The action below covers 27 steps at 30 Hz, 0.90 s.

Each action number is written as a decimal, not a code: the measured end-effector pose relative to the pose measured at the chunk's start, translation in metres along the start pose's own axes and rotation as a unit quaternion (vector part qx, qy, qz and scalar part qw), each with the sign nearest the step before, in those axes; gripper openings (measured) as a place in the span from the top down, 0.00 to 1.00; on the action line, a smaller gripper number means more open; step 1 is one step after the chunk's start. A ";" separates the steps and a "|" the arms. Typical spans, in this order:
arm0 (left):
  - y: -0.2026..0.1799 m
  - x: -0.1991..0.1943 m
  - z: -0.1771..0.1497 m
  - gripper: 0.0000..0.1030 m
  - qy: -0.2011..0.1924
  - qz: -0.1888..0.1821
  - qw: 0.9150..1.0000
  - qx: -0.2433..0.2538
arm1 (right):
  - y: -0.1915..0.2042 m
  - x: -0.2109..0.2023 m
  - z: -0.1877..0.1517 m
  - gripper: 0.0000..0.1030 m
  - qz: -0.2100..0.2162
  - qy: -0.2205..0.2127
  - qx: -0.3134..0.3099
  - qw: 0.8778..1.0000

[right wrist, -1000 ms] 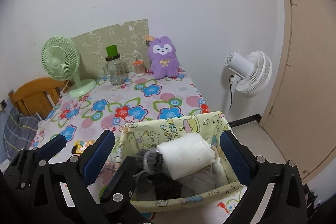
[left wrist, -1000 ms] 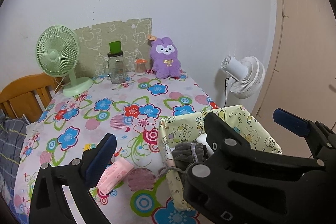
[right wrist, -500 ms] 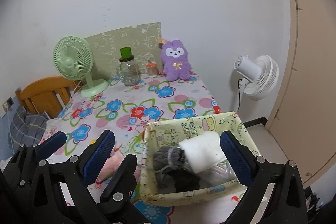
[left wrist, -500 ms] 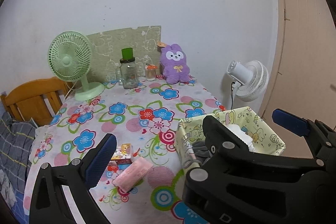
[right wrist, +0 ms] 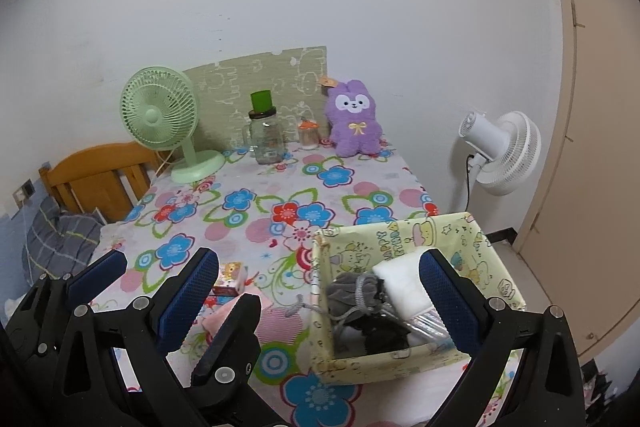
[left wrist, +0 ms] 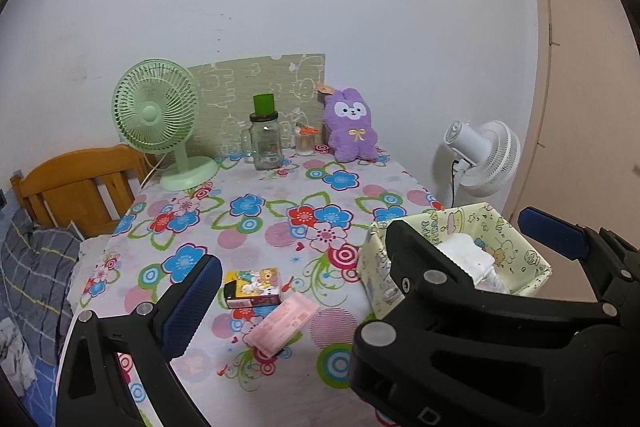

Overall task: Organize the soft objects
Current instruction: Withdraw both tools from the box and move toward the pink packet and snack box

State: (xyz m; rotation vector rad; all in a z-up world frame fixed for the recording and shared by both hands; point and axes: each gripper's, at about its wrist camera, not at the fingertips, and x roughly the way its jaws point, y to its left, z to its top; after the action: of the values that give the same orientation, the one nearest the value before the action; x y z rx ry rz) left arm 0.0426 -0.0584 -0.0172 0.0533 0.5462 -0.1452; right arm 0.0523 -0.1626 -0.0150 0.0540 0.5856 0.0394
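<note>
Table [right wrist: 256, 195] under a flowered cloth filled both views, its far end against the white wall. At 4 o'clock in the right wrist view sat the yellow cartoon-print fabric box [right wrist: 400, 363], near the table's right edge, holding the soft things: a folded white cloth [right wrist: 400, 279] toward its right side, a grey knitted item [right wrist: 352, 287] with a drawstring toward its left, dark fabric [right wrist: 380, 335] beneath them. The purple plush rabbit [right wrist: 354, 119] sat upright at 12 o'clock, at the far end by the wall — well apart from the box. The green desk fan [right wrist: 160, 111] stood at 10 o'clock, a white fan [right wrist: 504, 151] at 2 o'clock beyond the table's edge. Between green fan and rabbit stood a glass jar [right wrist: 266, 139] with a green cup on its lid, and just beside it a small orange-capped container [right wrist: 308, 135]. In the left wrist view a pink packet [left wrist: 282, 321] lay at 6 o'clock, touching or nearly touching a small cartoon-printed carton [left wrist: 252, 287] just above it. The left gripper [left wrist: 372, 267] hung released, fingers wide apart and clasping nothing, with the right tool's black body crossing between them. The right gripper [right wrist: 320, 295] was likewise spread wide — its right finger [right wrist: 444, 299] over the box's contents, its left finger [right wrist: 188, 299] over the cloth, neither clamped on anything.
</note>
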 end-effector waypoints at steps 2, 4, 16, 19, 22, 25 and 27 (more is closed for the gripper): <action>0.004 0.000 -0.001 0.00 0.001 0.002 1.000 -0.001 | 0.005 0.000 -0.001 0.01 0.005 0.001 -0.002 1.000; 0.009 -0.001 -0.002 0.00 0.001 0.003 1.000 -0.002 | 0.008 0.001 -0.002 0.01 0.008 0.002 -0.003 1.000; 0.034 0.004 -0.016 0.00 0.014 0.016 1.000 -0.007 | 0.033 0.013 -0.013 0.01 0.028 0.014 -0.007 0.999; 0.042 0.007 -0.022 0.00 0.021 0.020 1.000 -0.012 | 0.041 0.020 -0.018 0.01 0.034 0.023 -0.010 0.999; 0.049 0.010 -0.027 0.00 0.028 0.025 0.999 -0.015 | 0.047 0.025 -0.022 0.01 0.038 0.029 -0.012 0.999; 0.056 0.013 -0.031 0.00 0.030 0.029 0.999 -0.016 | 0.053 0.030 -0.026 0.01 0.048 0.031 -0.013 0.998; 0.062 0.015 -0.034 0.00 0.035 0.028 0.999 -0.017 | 0.058 0.034 -0.029 0.01 0.053 0.033 -0.013 0.998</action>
State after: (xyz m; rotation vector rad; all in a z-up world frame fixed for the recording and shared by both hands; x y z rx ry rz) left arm 0.0476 0.0037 -0.0532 0.0403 0.6154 -0.0786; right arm 0.0634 -0.1022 -0.0540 0.0579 0.6484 0.1528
